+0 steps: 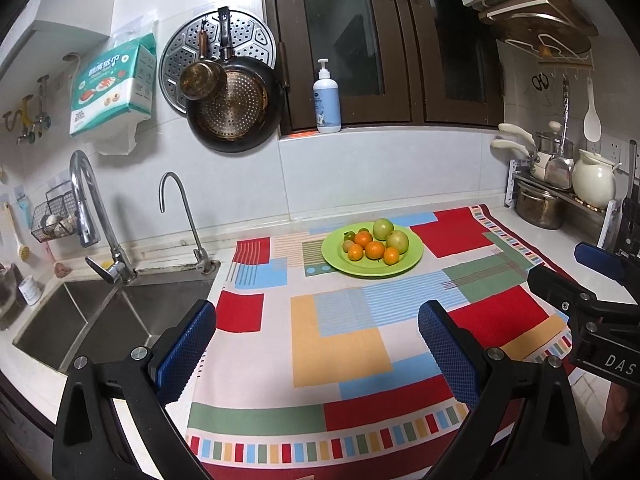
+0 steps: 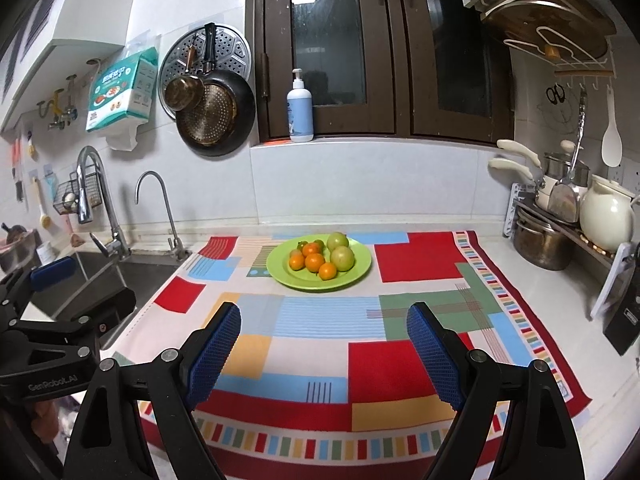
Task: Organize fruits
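Note:
A green plate (image 1: 412, 258) (image 2: 360, 270) sits at the far side of a patchwork cloth (image 1: 340, 344) (image 2: 320, 320). It holds several small oranges (image 1: 374, 249) (image 2: 315, 261), two larger green fruits (image 1: 397, 241) (image 2: 342, 257) and a small dark green one (image 1: 349, 235). My left gripper (image 1: 318, 344) is open and empty, hovering over the near cloth, well short of the plate. My right gripper (image 2: 324, 348) is open and empty too, also near the front. Each gripper shows at the edge of the other's view.
A steel sink (image 1: 100, 320) with two faucets (image 1: 86, 200) lies left of the cloth. A rack with pots (image 1: 540, 204) and a cream jug (image 2: 608, 216) stands at the right. A soap bottle (image 1: 327, 98) is on the sill; pans (image 1: 232, 108) hang on the wall.

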Motion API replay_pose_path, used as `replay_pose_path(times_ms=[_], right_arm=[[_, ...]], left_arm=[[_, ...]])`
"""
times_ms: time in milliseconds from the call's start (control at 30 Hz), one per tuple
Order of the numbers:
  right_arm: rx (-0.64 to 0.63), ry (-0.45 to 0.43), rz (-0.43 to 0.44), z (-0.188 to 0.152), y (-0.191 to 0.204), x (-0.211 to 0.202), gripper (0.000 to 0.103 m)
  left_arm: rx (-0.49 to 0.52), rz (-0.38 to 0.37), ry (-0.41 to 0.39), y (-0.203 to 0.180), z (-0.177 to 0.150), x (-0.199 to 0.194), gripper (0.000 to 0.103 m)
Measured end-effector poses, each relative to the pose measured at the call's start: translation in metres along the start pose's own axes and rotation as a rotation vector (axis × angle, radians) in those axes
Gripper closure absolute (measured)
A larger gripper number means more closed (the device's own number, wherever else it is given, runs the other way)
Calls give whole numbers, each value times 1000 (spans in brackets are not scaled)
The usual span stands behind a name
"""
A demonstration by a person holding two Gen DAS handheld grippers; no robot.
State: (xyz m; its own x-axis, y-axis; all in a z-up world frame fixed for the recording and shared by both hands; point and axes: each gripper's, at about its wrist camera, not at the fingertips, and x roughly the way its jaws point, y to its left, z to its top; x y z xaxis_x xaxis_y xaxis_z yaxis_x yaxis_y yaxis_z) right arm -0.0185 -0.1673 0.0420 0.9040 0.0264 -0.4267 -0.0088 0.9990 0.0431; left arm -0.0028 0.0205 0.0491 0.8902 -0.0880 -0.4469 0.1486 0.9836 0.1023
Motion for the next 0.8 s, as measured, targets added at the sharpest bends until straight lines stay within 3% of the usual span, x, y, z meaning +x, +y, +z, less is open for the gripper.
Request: replay_pose_path(times_ms=[800], right_arm=[[-8,-27,3,-6,-8,-24,17]], left_arm=[[0,20,-27,-9,-6,-25,0]])
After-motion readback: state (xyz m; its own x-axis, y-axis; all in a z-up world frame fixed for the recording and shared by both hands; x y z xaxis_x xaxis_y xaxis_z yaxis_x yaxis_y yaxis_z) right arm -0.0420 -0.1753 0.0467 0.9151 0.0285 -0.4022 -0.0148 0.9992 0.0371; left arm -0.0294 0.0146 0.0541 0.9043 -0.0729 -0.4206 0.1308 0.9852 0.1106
